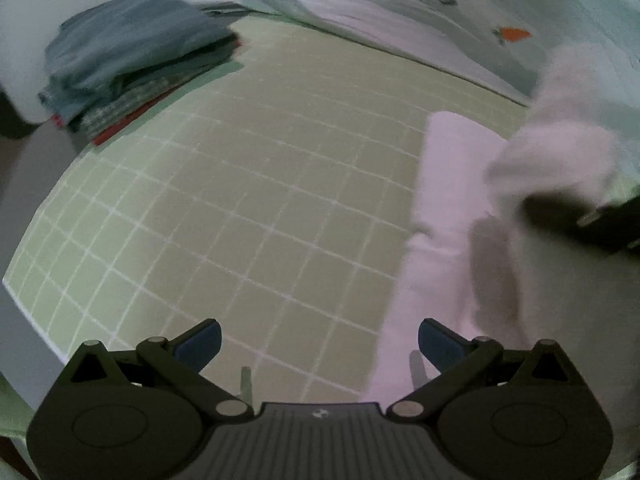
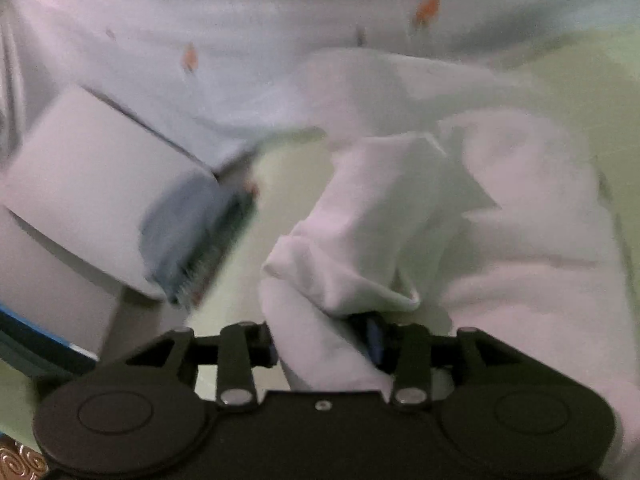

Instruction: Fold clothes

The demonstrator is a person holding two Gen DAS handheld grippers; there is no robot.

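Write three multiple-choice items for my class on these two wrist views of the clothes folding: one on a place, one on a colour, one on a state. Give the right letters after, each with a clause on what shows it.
1. In the left wrist view, where does the stack of folded clothes lie on the gridded mat?
A. far left corner
B. near right edge
C. between the fingers

2. What colour is the mat?
A. red
B. pale green
C. black

3. How does the right gripper stand?
A. empty and wide open
B. shut on the white garment
C. shut on a blue towel

Key: 1 A, the stack sits at the upper left of that view, away from the left gripper. 2 B, the mat shows pale green with white lines. 3 B, white cloth is bunched between the right fingers.
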